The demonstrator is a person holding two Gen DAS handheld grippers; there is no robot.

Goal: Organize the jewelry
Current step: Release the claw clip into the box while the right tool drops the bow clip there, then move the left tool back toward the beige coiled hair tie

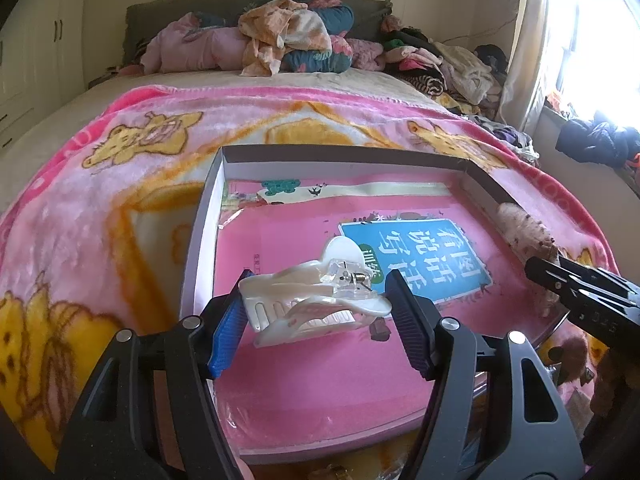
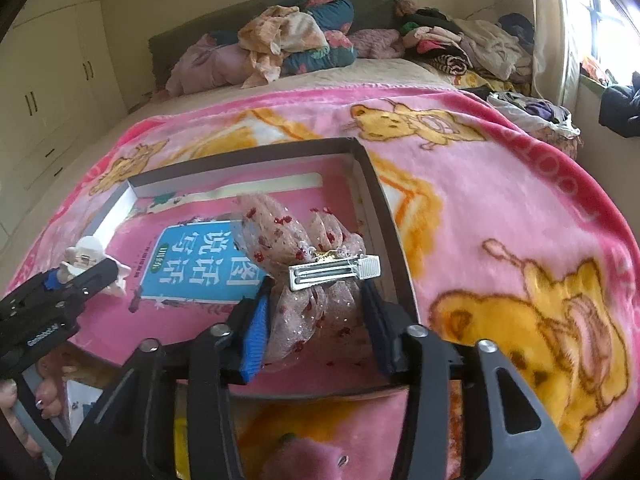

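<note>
A white claw hair clip is clamped sideways between the blue pads of my left gripper, over the left near part of a shallow dark-rimmed box. A pink book with a blue label lines the box. In the right wrist view a pink mesh bow with red dots and a silver metal clip lies by the box's right wall. My right gripper stands open around the bow, pads not pressing it. The left gripper and claw clip show at left there.
The box rests on a pink bear-print blanket spread over a bed. Pillows and piled clothes lie at the headboard, more clothes along the right by a bright window. A person's fingers hold the left gripper's handle.
</note>
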